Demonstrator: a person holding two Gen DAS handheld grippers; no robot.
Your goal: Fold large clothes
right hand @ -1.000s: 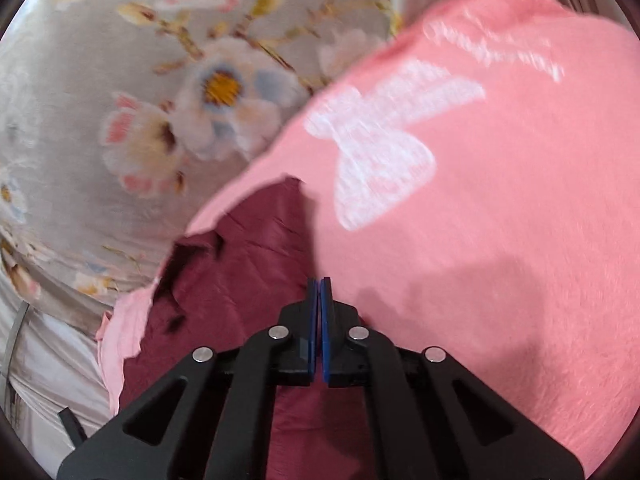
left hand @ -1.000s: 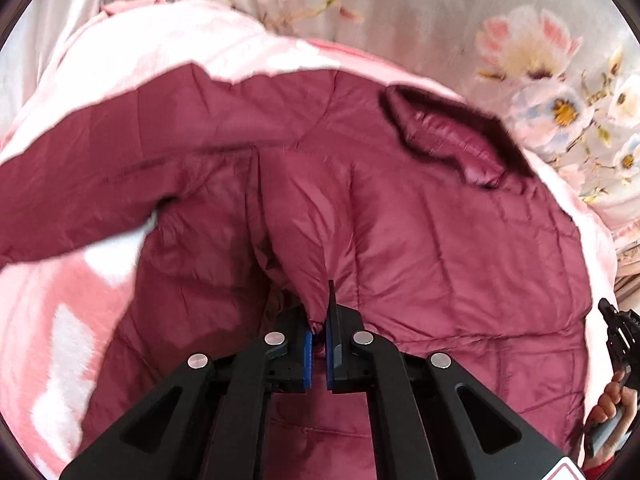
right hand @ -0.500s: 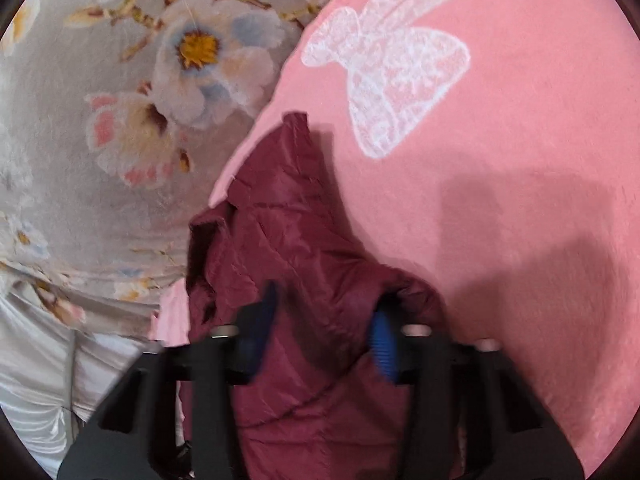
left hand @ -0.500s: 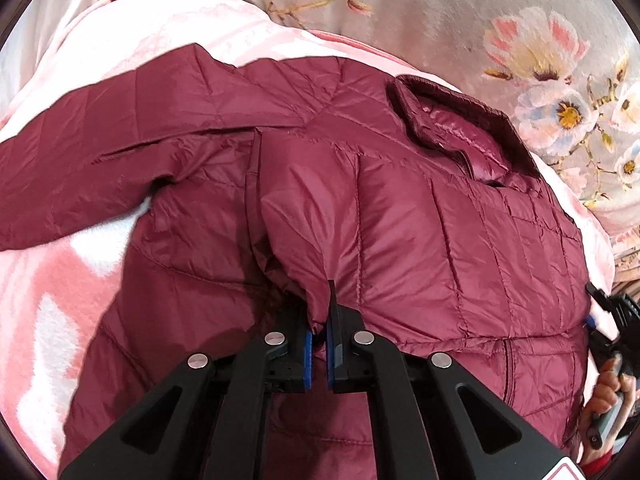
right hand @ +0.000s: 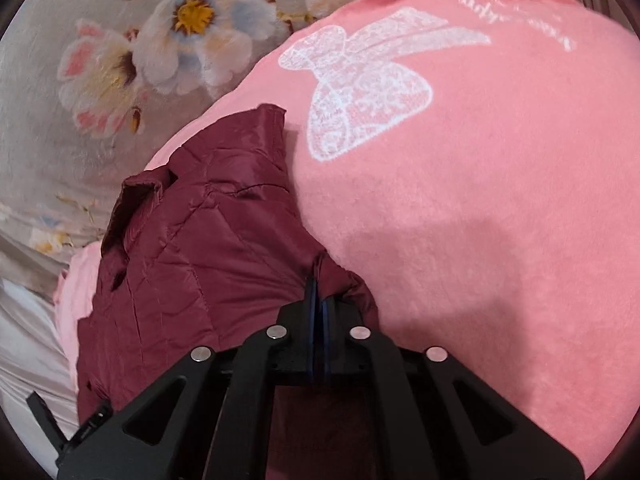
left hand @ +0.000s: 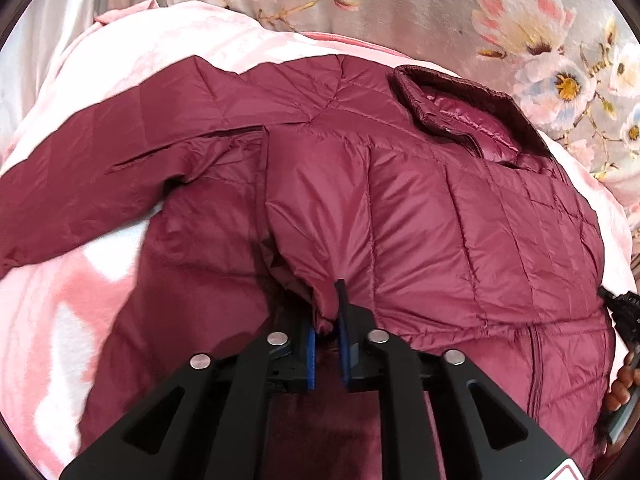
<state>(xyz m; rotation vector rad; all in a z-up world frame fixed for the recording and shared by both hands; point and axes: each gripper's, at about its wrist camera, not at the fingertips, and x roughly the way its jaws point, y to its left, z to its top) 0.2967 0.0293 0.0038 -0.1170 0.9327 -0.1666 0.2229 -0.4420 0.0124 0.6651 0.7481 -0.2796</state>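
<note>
left gripper (left hand: pixel 328 322) jaws just opening, fold between | right gripper (right hand: pixel 319 300) jaws pinching jacket (left hand: pixel 440 220) | pink blanket (right hand: pixel 480 220), floral sheet (right hand: pixel 80 160)

My left gripper (left hand: pixel 327 320) jaws just opening, maroon quilted jacket (left hand: pixel 440 208) fold between them, pink blanket (left hand: pixel 52 320) beneath

A home bedroom, by the look of it. A plush pink blanket (right hand: pixel 500 208) printed with a white lace bow (right hand: pixel 360 80) covers a bed, beside soft grey bedding with large painted flowers (left hand: pixel 560 80).
</note>
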